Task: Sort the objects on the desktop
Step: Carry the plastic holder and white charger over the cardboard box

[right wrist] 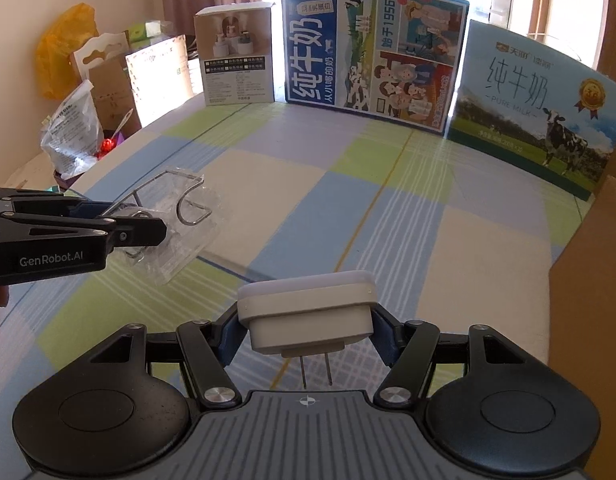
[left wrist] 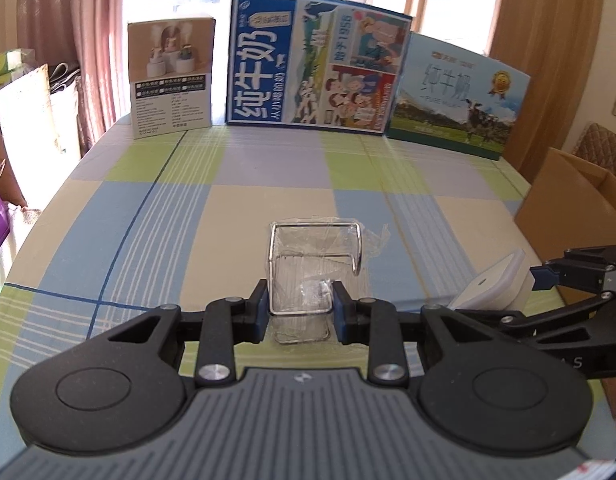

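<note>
My left gripper (left wrist: 299, 308) is shut on a wire holder (left wrist: 316, 256) fixed to a clear plastic backing, held just above the checked tablecloth (left wrist: 267, 176). In the right wrist view the same holder (right wrist: 187, 204) hangs tilted in the left gripper (right wrist: 147, 224) at the left edge. My right gripper (right wrist: 308, 332) is shut on a white plug-in device (right wrist: 308, 304); both pads press its sides and its two metal prongs point back toward the camera. From the left wrist view that white device (left wrist: 492, 284) shows at the right, in the right gripper (left wrist: 524, 296).
Along the table's far edge stand a small product box (left wrist: 171, 80), a blue milk carton (left wrist: 316, 64) and a pale milk carton (left wrist: 456, 96). An open cardboard box (left wrist: 580, 200) sits at the right edge. Bags and boxes (right wrist: 87, 80) are piled off the left side.
</note>
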A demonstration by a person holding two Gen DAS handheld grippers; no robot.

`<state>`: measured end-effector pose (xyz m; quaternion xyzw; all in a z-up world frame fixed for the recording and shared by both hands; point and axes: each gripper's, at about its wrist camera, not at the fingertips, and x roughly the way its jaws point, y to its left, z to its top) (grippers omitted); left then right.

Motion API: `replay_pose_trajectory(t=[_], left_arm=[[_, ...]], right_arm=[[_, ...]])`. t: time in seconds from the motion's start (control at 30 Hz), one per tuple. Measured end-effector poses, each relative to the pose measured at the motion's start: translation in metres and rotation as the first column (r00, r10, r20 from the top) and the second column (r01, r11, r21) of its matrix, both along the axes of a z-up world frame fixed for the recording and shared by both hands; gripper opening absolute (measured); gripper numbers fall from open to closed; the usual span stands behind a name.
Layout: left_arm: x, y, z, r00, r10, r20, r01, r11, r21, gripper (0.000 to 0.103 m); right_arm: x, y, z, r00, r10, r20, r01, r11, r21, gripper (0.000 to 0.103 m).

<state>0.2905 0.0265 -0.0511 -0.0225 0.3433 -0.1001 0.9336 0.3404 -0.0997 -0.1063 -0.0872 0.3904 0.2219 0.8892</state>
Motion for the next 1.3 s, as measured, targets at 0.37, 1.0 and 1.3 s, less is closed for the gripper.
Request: replay_pose_trajectory(t=[0.37, 1.0, 1.3], left_arm=[[-0.071, -0.04, 0.044, 0.997, -0.077, 0.031, 0.076, 0.997, 0.018, 0.026], [-0.123, -0.182, 0.134, 0.947, -0.297, 0.121, 0.3, 0.954, -0.011, 0.026], [-0.117, -0.258, 0.139, 0.917, -0.383, 0.113, 0.386, 0.922, -0.011, 0.026]], right_arm=[[-0.073, -0.036, 0.059, 0.999, -0.009, 0.049, 0.008, 1.0, 0.03, 0.062], [-0.143, -0.192, 0.149, 0.964, -0.178, 0.197, 0.182, 0.983, -0.002, 0.062], [-0.139, -0.251, 0.138, 0.953, -0.263, 0.15, 0.263, 0.965, 0.02, 0.062]])
